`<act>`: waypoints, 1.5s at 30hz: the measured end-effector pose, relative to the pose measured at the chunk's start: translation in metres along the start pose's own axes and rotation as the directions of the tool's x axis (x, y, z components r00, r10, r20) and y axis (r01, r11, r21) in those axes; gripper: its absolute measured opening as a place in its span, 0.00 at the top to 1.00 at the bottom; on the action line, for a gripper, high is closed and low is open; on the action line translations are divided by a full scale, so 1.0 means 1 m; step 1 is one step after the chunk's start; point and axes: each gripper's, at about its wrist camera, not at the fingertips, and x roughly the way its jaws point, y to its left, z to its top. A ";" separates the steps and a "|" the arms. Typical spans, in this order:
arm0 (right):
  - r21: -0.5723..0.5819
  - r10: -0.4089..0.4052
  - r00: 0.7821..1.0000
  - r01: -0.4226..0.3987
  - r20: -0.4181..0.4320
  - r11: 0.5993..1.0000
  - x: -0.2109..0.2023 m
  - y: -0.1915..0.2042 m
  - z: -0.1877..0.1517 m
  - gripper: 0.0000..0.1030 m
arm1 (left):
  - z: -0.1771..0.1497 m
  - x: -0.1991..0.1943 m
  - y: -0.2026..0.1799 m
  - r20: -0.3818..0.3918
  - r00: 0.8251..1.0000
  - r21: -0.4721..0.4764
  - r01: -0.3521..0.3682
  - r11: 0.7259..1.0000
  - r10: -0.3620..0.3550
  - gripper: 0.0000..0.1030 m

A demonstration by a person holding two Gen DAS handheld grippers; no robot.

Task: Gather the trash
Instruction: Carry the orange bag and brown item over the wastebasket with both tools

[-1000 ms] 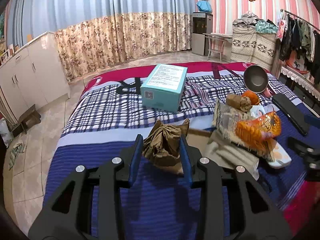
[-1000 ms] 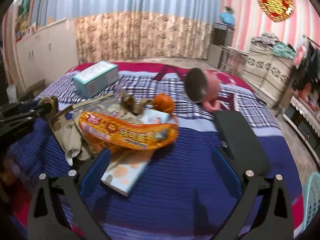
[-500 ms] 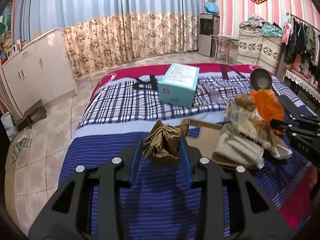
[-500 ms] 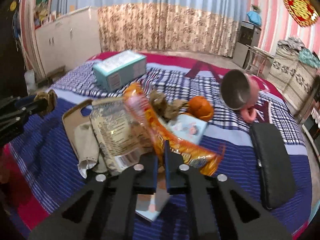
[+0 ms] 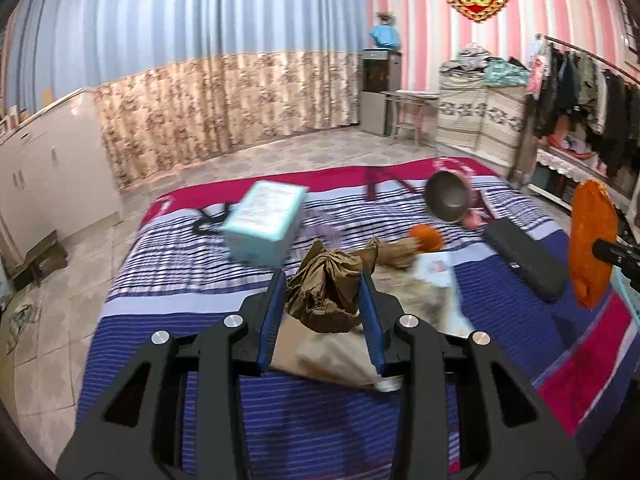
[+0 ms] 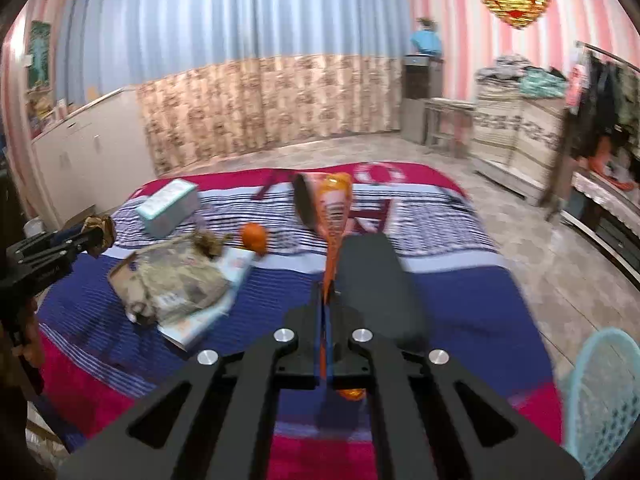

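Note:
My left gripper (image 5: 323, 300) is shut on a crumpled brown paper wad (image 5: 326, 286) and holds it above the bed; it also shows at the left of the right wrist view (image 6: 98, 230). My right gripper (image 6: 328, 300) is shut on an orange snack bag (image 6: 334, 208), lifted over the bed's right side; the bag also shows in the left wrist view (image 5: 592, 240). More wrappers and paper (image 6: 180, 276) lie in a pile on the blue striped bedspread (image 6: 440, 280).
On the bed are a teal box (image 5: 264, 222), an orange fruit (image 5: 426, 236), a tipped pink mug (image 5: 450, 196), a black case (image 5: 524, 256) and a small booklet (image 6: 208, 316). A light blue basket (image 6: 600, 396) stands at the bed's right. White cabinets (image 5: 52, 168) stand left.
My right gripper closed on the orange snack bag and lifted it up and to the right, off the pile. My left gripper keeps the brown paper wad and has risen.

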 end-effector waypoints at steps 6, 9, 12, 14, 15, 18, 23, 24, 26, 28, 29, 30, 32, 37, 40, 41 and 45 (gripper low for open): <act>0.093 -0.115 0.993 0.111 0.041 0.989 -0.048 -0.073 -0.018 0.99 | 0.000 0.004 -0.055 -0.008 0.997 0.035 0.075 0.997 -0.075 0.66; 0.150 -0.174 0.983 0.164 0.058 0.975 -0.068 -0.109 -0.030 0.99 | 0.001 0.008 -0.084 -0.026 0.993 0.055 0.118 0.991 -0.117 0.66; 0.211 -0.230 0.971 0.212 0.065 0.954 -0.081 -0.145 -0.041 0.99 | 0.002 0.010 -0.115 -0.027 0.988 0.081 0.152 0.985 -0.150 0.66; 0.255 -0.281 0.958 0.256 0.064 0.932 -0.090 -0.172 -0.053 0.99 | 0.005 0.010 -0.136 -0.026 0.985 0.097 0.174 0.980 -0.172 0.66; 0.277 -0.301 0.952 0.273 0.062 0.921 -0.094 -0.183 -0.059 0.99 | 0.005 0.010 -0.145 -0.025 0.983 0.104 0.183 0.978 -0.182 0.66; 0.319 -0.346 0.937 0.314 0.049 0.894 -0.101 -0.208 -0.072 0.99 | 0.007 0.010 -0.173 -0.023 0.978 0.128 0.210 0.969 -0.208 0.66; 0.352 -0.409 0.912 0.375 0.025 0.858 -0.110 -0.244 -0.085 0.99 | 0.010 0.013 -0.221 -0.032 0.967 0.161 0.256 0.953 -0.254 0.66; 0.357 -0.415 0.910 0.381 0.019 0.853 -0.110 -0.248 -0.087 0.99 | 0.010 0.014 -0.232 -0.035 0.964 0.167 0.267 0.949 -0.265 0.66; 0.369 -0.429 0.903 0.397 0.003 0.840 -0.111 -0.259 -0.093 0.99 | 0.009 0.013 -0.251 -0.037 0.958 0.183 0.286 0.941 -0.285 0.66; 0.375 -0.435 0.901 0.405 -0.007 0.834 -0.110 -0.268 -0.096 0.99 | 0.009 0.013 -0.265 -0.039 0.953 0.195 0.301 0.934 -0.299 0.66; 0.376 -0.434 0.901 0.406 -0.010 0.833 -0.110 -0.271 -0.097 0.99 | 0.009 0.013 -0.276 -0.043 0.949 0.200 0.315 0.928 -0.313 0.66; 0.375 -0.434 0.901 0.407 -0.012 0.833 -0.109 -0.273 -0.098 0.99 | 0.009 0.013 -0.282 -0.046 0.946 0.202 0.324 0.924 -0.321 0.66; 0.370 -0.438 0.899 0.413 -0.020 0.832 -0.107 -0.278 -0.102 0.99 | 0.010 0.012 -0.298 -0.051 0.938 0.210 0.344 0.915 -0.342 0.66; 0.388 -0.446 0.895 0.419 -0.024 0.821 -0.113 -0.289 -0.109 0.99 | 0.008 0.009 -0.339 -0.064 0.922 0.238 0.386 0.891 -0.382 0.66; 0.406 -0.455 0.890 0.428 -0.033 0.807 -0.117 -0.294 -0.114 0.99 | 0.002 0.010 -0.366 -0.088 0.909 0.255 0.417 0.873 -0.408 0.66; 0.413 -0.459 0.888 0.431 -0.036 0.802 -0.118 -0.297 -0.116 0.99 | 0.001 0.010 -0.372 -0.098 0.904 0.255 0.427 0.868 -0.416 0.66; 0.428 -0.463 0.885 0.436 -0.044 0.792 -0.122 -0.301 -0.121 0.99 | -0.010 0.008 -0.403 -0.121 0.888 0.278 0.460 0.843 -0.445 0.66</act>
